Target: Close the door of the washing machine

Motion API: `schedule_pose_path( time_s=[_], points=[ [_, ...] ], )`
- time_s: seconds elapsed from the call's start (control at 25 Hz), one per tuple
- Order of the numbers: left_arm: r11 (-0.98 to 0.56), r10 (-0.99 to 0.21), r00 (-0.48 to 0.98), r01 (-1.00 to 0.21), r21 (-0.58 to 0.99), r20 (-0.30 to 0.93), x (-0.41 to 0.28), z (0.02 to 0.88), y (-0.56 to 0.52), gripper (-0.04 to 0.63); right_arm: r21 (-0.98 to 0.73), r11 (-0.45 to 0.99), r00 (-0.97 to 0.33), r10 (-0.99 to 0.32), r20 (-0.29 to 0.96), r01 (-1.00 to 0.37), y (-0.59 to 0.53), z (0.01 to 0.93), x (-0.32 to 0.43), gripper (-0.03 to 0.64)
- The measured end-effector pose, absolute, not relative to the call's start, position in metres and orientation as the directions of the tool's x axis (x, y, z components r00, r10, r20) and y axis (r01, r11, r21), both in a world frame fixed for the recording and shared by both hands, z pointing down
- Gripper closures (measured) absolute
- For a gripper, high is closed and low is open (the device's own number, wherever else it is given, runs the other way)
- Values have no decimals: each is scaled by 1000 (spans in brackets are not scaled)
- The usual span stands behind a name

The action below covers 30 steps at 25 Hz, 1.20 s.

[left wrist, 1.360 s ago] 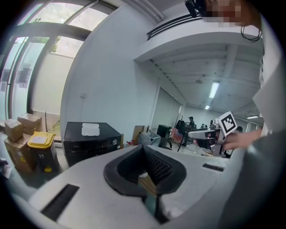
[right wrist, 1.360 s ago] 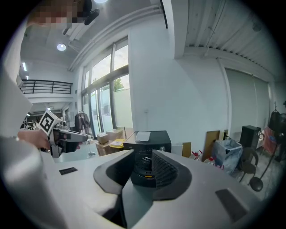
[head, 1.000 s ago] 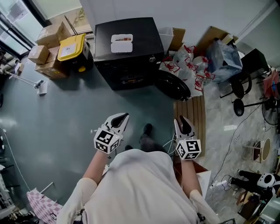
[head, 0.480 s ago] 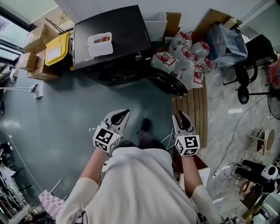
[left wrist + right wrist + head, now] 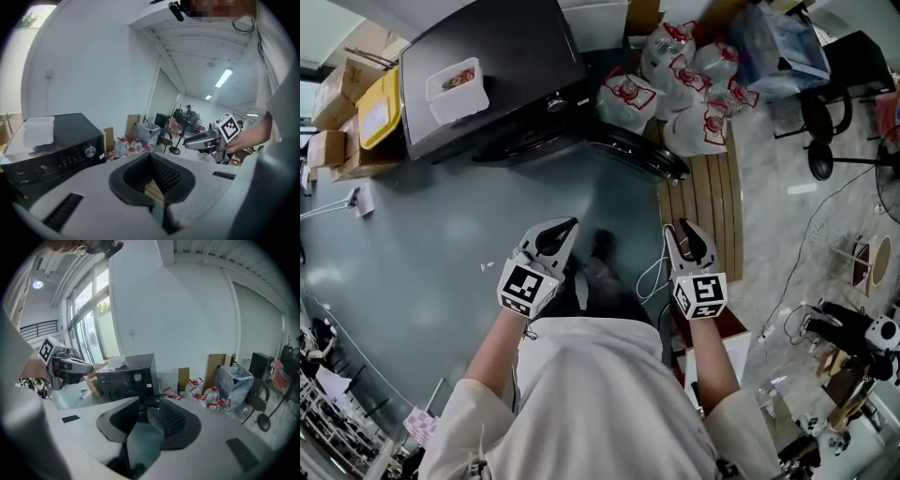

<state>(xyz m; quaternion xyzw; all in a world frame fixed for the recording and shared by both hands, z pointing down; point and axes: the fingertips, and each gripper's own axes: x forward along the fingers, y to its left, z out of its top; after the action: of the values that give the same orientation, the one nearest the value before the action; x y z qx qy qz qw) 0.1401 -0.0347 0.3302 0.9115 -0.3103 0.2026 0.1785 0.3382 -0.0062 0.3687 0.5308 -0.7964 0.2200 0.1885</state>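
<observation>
floor (image 5: 422, 244): grey-green | wall (image 5: 187, 310): white | windows (image 5: 91, 319): bright | chair (image 5: 848, 61): black

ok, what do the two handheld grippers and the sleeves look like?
The left gripper and right gripper match. Each has a pale grey-white shell tapering to two jaws lined with black ribbed pads, and each carries a cube with black-on-white square markers at the rear. The person wears a white long-sleeved top with loose sleeves.
</observation>
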Motion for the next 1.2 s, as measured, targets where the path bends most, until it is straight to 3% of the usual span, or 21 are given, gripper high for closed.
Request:
schedule_pose_path(
  time_s=[0.48,1.2],
  points=[
    [-805,-375,767,-548,227,521,184,453,-78,586,-154,277,-312,-729,609,-948,-53,491,376,469],
    [-799,-309,763,-533,280,568,227,630,-92,586,-35,268,-211,-662,719,-963,-111,685,454,469]
  ],
)
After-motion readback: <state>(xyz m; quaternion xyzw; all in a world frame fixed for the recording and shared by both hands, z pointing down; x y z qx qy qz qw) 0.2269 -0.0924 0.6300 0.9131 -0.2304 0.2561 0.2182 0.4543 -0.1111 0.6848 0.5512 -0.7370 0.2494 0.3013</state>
